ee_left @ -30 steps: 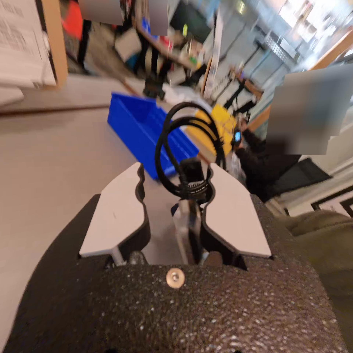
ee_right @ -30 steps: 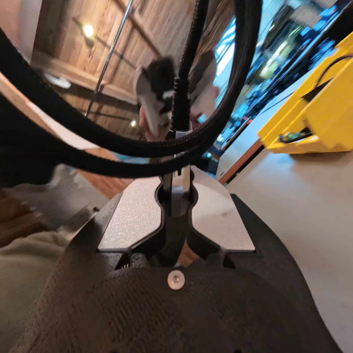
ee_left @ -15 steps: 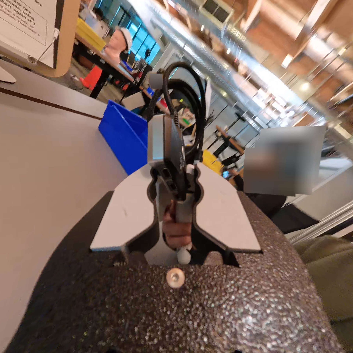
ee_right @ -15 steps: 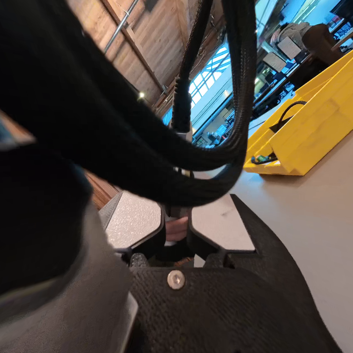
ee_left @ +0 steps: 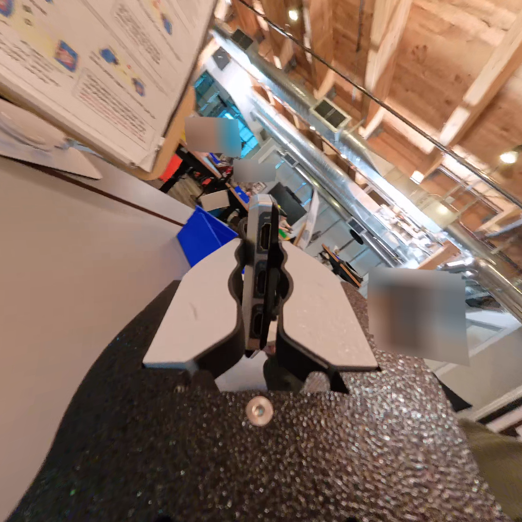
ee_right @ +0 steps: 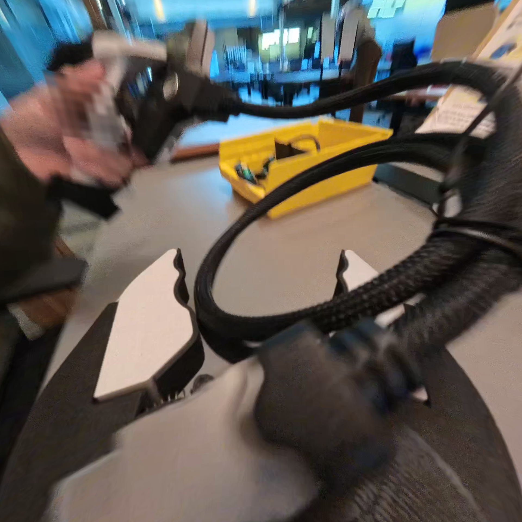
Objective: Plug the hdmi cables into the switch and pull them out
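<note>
In the left wrist view my left gripper is shut on the HDMI switch, a slim silver and black box held edge-on and upright, with three open ports facing the camera. In the right wrist view my right gripper is open above the grey table. A coiled black braided HDMI cable lies across the gap between its fingers. A blurred plug with a black body sits close to the camera. One cable end runs up to the left gripper, blurred at upper left in a hand.
A yellow bin with small parts stands on the table ahead of the right gripper. A blue bin stands behind the left gripper. A board with printed sheets leans at the far left. A dark sleeve fills the left edge.
The switch passed from the right gripper to the left, which closed on it and tilted up. The right gripper opened and swung down toward the table, the cable coil now lying loose across it.
</note>
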